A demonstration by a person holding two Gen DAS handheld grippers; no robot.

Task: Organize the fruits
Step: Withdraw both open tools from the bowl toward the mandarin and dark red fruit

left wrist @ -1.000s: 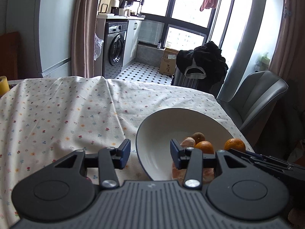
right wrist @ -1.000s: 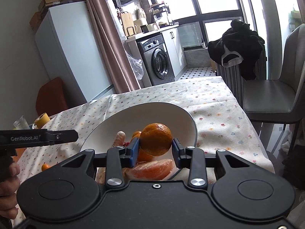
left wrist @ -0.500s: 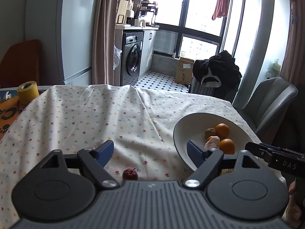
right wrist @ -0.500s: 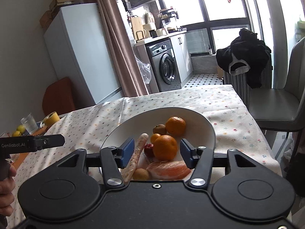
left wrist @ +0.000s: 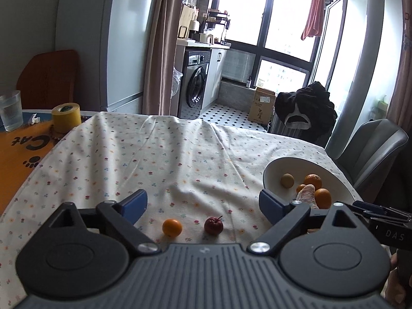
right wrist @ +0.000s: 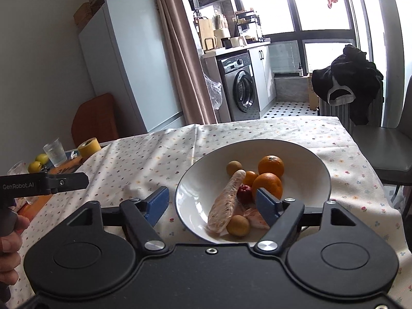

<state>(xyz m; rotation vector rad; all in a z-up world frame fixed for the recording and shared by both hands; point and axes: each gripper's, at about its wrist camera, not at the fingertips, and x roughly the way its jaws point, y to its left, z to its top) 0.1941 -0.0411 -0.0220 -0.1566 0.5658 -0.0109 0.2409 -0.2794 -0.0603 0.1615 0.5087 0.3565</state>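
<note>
Presently both grippers, left (left wrist: 203, 206) and right (right wrist: 212, 200), spread and empty. Orange (left wrist: 172, 227) and red fruit (left wrist: 213, 225), lower centre on tabletop (left wrist: 159, 154): light, firm, apt to roll; grasp across widest part.

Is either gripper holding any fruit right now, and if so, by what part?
Nothing is held: the left gripper and right gripper are both open and empty.

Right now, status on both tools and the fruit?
Left tool open, empty. Right tool open, empty, above bowl. Small orange and red fruit loose on tablecloth. Nothing blocking.
</note>
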